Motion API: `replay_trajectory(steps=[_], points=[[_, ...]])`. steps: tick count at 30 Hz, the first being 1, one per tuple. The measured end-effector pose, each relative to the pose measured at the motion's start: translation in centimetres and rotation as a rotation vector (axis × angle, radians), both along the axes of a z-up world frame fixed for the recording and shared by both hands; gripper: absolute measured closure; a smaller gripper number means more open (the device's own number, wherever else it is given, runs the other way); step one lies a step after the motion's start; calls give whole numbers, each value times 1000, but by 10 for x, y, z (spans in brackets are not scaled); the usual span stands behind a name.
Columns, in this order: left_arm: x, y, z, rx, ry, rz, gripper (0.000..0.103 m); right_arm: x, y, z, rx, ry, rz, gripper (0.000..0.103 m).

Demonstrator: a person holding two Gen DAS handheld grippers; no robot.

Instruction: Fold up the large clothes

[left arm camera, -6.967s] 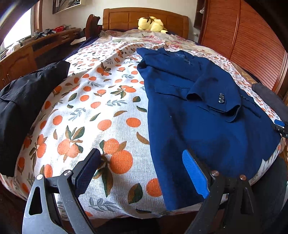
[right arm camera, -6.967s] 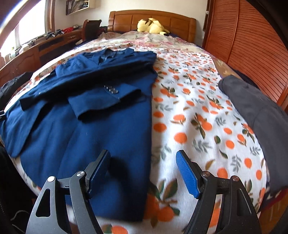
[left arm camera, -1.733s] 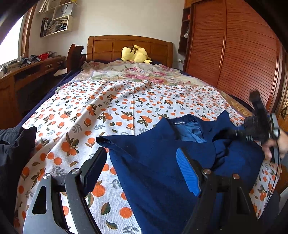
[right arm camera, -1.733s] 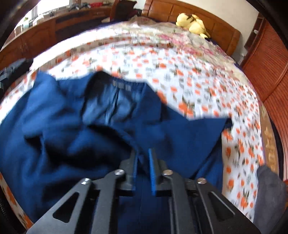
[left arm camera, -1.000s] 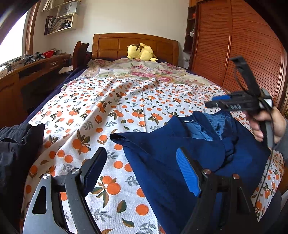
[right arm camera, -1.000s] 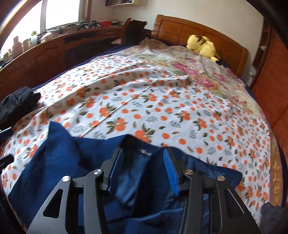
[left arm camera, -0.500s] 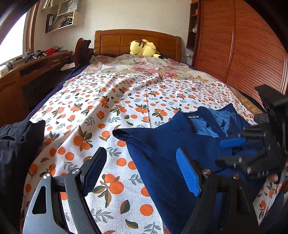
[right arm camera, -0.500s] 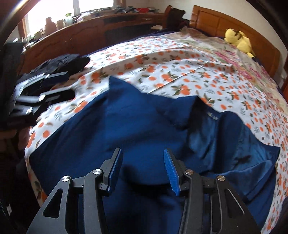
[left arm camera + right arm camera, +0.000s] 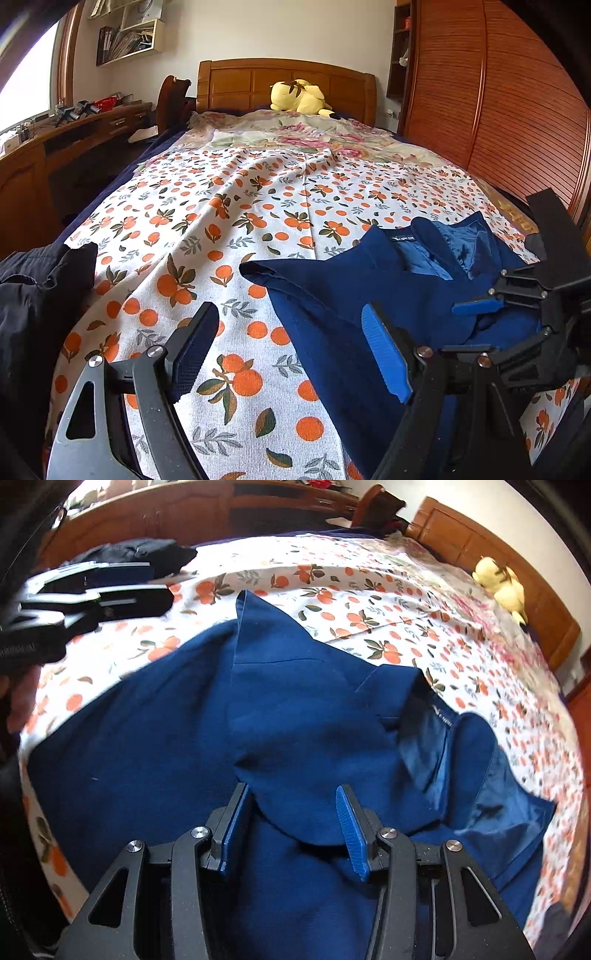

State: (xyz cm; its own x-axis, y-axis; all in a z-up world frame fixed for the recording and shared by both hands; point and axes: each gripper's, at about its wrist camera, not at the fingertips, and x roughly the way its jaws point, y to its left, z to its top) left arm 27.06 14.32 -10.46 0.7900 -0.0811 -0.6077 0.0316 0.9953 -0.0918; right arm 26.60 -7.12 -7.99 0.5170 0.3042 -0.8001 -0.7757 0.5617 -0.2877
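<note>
A dark blue jacket lies crumpled at the near right of the bed, collar and lining facing up. Over the orange-print sheet just left of the jacket's edge, my left gripper hangs open and empty. My right gripper is open low over the jacket; a rounded fold lies between its blue pads, which do not press on it. In the left wrist view the right gripper sits above the jacket's right part. The left gripper shows at the far left of the right wrist view, with a hand behind it.
A black garment is piled on the bed's left edge. A yellow plush toy rests by the wooden headboard. A wooden wardrobe lines the right side, a desk the left. A dark grey garment lies at the bed's right.
The right gripper let go of the jacket, opened partway, swung round and came down low over it. The jacket now lies still. The left gripper barely moved.
</note>
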Motion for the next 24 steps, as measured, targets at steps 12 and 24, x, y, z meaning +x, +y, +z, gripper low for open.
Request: replay_trajectory(steps=[12, 24], points=[[-2, 4, 1, -4, -8, 2, 23, 41, 2, 31, 29, -132, -51, 101], [-1, 2, 2, 4, -15, 1, 23, 89, -19, 58, 180, -294, -288, 71]])
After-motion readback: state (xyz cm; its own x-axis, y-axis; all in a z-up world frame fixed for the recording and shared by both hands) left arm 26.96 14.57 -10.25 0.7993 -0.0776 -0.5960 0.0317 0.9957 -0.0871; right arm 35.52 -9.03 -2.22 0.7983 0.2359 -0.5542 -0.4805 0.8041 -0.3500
